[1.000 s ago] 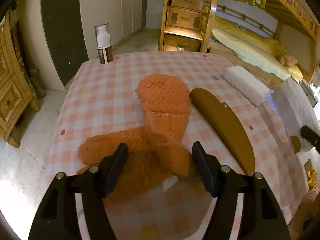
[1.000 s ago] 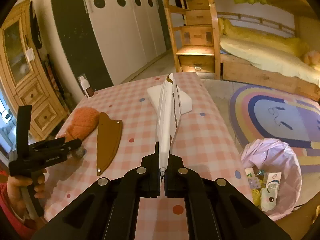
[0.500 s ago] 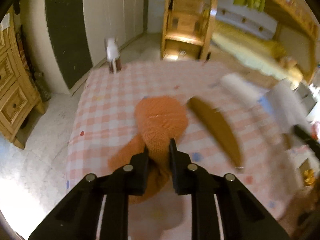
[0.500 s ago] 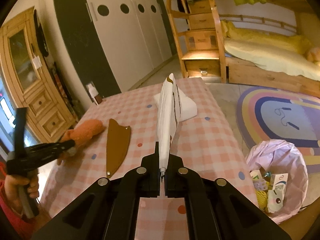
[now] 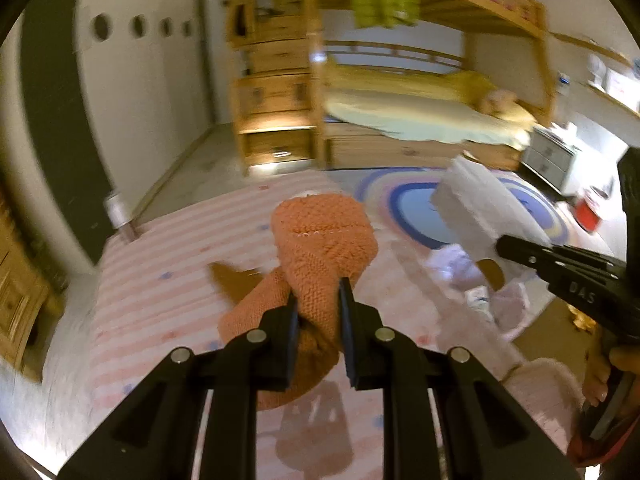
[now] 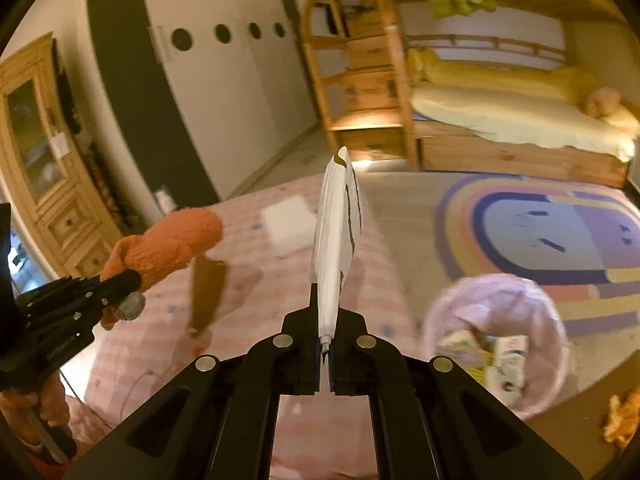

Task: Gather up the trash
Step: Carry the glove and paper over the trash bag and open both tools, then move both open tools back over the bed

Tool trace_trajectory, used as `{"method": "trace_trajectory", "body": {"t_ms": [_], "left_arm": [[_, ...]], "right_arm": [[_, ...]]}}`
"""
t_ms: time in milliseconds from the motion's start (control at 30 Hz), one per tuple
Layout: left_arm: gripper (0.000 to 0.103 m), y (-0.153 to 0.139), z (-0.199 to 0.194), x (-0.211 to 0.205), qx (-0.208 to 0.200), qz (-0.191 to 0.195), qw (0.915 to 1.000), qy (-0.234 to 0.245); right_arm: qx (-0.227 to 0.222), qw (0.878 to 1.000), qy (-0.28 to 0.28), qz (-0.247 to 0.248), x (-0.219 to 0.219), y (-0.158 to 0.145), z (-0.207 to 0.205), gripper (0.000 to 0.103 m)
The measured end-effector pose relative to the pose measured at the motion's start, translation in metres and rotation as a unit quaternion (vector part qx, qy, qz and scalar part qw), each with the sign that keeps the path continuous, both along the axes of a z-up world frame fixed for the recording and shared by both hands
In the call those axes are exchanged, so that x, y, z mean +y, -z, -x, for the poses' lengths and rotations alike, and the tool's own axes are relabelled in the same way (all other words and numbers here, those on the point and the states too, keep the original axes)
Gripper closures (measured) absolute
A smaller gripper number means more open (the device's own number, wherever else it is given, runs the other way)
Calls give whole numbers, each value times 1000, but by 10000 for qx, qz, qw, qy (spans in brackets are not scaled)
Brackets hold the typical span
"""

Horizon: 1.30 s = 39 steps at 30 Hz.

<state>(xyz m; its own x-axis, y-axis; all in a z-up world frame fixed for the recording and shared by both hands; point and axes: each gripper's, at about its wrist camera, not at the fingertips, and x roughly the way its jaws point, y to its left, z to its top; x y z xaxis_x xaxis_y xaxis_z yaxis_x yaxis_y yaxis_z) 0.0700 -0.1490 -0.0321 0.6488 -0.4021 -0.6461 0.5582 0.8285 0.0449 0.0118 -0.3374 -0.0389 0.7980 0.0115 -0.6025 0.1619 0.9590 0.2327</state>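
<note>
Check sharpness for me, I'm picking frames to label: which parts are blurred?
Left wrist view: tablecloth and bed smeared, orange sock in the left gripper sharp. Right wrist view: trash bag smeared, white wrapper in the right gripper sharp.

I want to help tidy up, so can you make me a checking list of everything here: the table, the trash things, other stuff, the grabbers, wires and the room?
Surface: table under a pink checked cloth.
Job's things: orange knitted sock lifted off the table; white wrapper held upright; pink-lined trash bin on the floor, already holding trash.
Clutter: brown sheath-like piece, white block, small bottle.
Grippers: left gripper shut on the sock; right gripper shut on the wrapper.
Cables: nothing seen.
Surroundings: bunk bed, rainbow rug, wardrobe.
</note>
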Motion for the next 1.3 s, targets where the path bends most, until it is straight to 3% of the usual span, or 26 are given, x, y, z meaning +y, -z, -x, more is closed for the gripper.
{"method": "trace_trajectory", "body": {"t_ms": [433, 767, 867, 933, 967, 1000, 1033, 1067, 1200, 1300], "left_arm": [[86, 42, 13, -171, 221, -274, 9871, 1559], [82, 73, -16, -252, 595, -391, 9809, 1810], [71, 74, -24, -261, 705, -307, 9799, 1838], [46, 74, -29, -261, 748, -218, 9806, 1798], [45, 73, -30, -258, 740, -177, 9814, 1763], [44, 72, -30, -256, 739, -165, 9818, 1744], [43, 70, -31, -251, 727, -178, 9828, 1687], [42, 68, -33, -245, 698, -179, 9844, 1607], [41, 57, -34, -215, 588, -105, 9907, 1220], [41, 45, -32, -186, 466, -25, 9945, 938]], "right_arm": [[617, 9909, 1189, -113, -111, 41, 56, 100], [723, 9841, 1547, -493, -166, 71, 30, 100], [733, 9835, 1567, -540, -178, 77, 21, 100], [842, 9818, 1596, -597, -184, 84, 13, 95], [878, 9810, 1607, -640, -185, 86, 11, 93], [922, 9799, 1633, -686, -186, 88, 9, 78], [986, 9781, 1702, -678, -185, 90, 10, 56], [983, 9779, 1731, -647, -183, 89, 13, 50], [771, 9786, 1791, -654, -171, 73, 33, 54], [593, 9796, 1804, -653, -160, 55, 46, 65]]}}
